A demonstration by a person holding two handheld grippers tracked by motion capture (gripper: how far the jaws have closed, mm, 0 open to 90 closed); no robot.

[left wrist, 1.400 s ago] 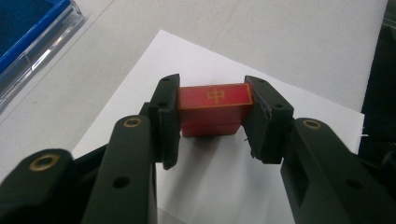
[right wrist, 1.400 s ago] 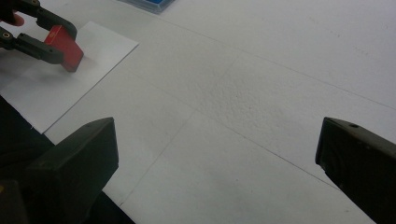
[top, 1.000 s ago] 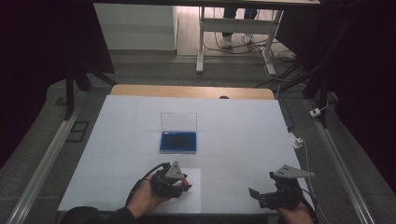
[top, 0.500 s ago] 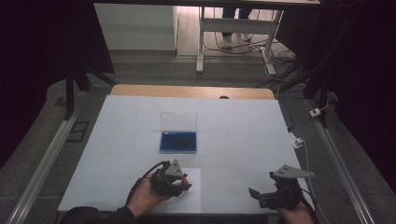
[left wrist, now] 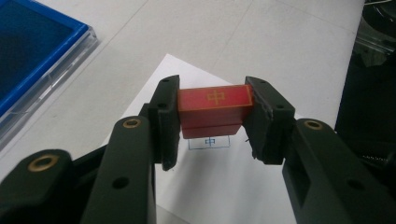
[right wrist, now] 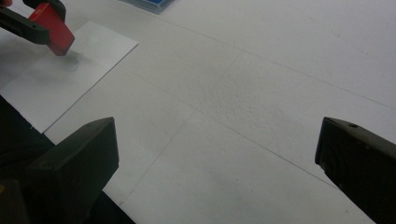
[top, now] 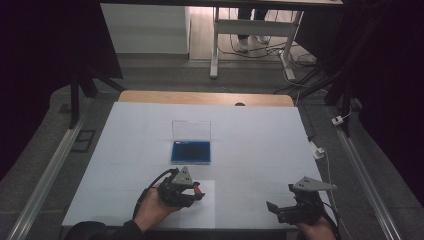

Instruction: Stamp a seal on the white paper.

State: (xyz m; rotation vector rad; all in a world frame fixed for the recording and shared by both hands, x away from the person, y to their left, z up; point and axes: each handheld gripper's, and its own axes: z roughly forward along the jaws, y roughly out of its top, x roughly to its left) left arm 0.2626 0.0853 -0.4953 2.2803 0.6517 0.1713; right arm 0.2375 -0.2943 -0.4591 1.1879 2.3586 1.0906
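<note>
Stamping job, prob. near its end. Left gripper [left wrist: 212, 122] clamped on red stamp block [left wrist: 214, 108], jaws narrow, pads pressing both ends. Block held just above white paper sheet [left wrist: 219, 186], gold character on its upper face. Blue boxed imprint [left wrist: 209, 142] w/ same character already on sheet, right under block, so 1 print looks done & stamp seems lifted clear, no contact visible. Blue ink pad tray [top: 190, 152] w/ clear lid up, farther back on table [top: 260, 135], well apart from sheet. Right gripper [right wrist: 217, 161] wide open, nothing between jaws, low over bare table near front edge, well apart from sheet. Left to do, by guess: more prints if wanted, else set stamp down, maybe close lid. Print quality hard to judge; faint in right gripper view.
</note>
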